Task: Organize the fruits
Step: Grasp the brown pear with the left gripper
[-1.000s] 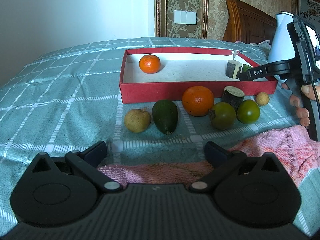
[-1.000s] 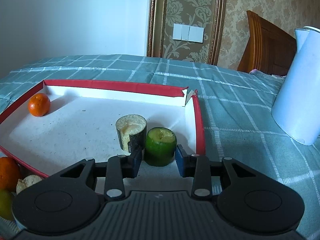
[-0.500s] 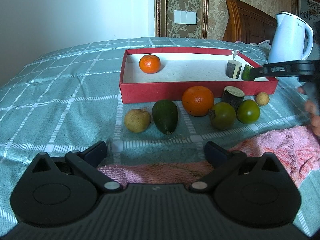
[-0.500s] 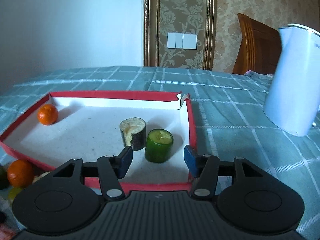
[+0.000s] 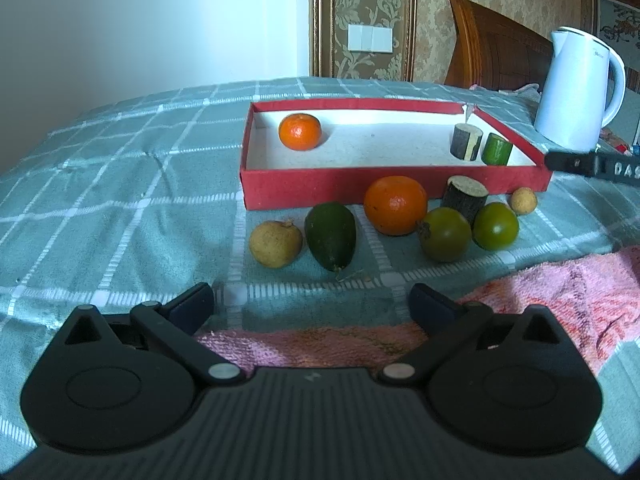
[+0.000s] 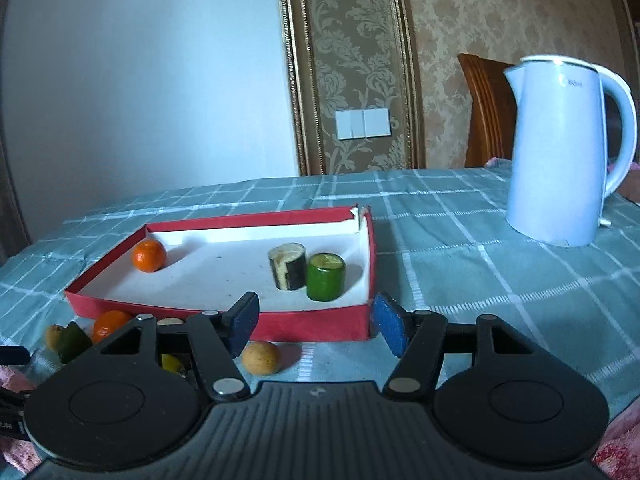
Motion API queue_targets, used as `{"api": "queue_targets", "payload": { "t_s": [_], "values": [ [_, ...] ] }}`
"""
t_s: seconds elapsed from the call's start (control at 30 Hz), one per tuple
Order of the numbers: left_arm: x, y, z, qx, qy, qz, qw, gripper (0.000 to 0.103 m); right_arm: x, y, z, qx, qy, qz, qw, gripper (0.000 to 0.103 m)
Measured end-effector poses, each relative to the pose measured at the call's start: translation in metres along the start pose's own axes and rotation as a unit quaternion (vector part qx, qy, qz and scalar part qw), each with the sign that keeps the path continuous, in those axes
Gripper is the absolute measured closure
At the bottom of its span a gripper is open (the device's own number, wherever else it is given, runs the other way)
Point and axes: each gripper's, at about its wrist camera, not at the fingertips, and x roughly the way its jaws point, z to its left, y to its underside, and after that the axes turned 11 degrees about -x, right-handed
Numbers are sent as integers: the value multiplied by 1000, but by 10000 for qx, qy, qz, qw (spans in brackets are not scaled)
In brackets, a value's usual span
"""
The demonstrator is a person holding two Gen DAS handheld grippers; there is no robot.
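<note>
A red tray on the bed holds a small orange, a dark cut cylinder and a green cut cylinder. In front of it lie a yellow fruit, an avocado, a big orange, two green fruits, another dark cylinder and a small tan fruit. My left gripper stands open over a pink towel. My right gripper hangs before the tray's near wall, its jaws opening with nothing between them.
A white kettle stands to the right of the tray. The pink towel covers the near right part of the green checked bedspread. A wooden headboard rises behind.
My right gripper let go of the green cylinder in the tray, widened its jaws and drew back out over the tray's near wall. The left gripper has not moved.
</note>
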Motion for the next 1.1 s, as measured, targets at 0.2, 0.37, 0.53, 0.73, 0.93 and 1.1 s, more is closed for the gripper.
{"api": "queue_targets", "payload": {
  "t_s": [0.2, 0.37, 0.53, 0.73, 0.93, 1.1],
  "values": [
    [-9, -8, 14, -361, -12, -316, 9988, 0, 5, 4, -4, 90, 33, 139, 9999, 40],
    [-7, -21, 29, -478, -358, -432, 9973, 0, 6, 6, -1, -17, 17, 166, 9999, 40],
    [3, -24, 29, -207, -509, -358, 9978, 6, 5, 5, 2, -121, 64, 134, 9998, 40],
    [8, -23, 29, -25, -410, -253, 9988, 22, 6, 5, 1, -53, 72, 190, 9998, 40],
    [8, -25, 33, 102, 42, -168, 9998, 45, 9, 5, -1, -22, 52, 285, 9996, 40],
    [12, -29, 35, 111, 436, -38, 9990, 68, 12, 6, -3, 57, 52, 353, 9993, 37]
  ]
}}
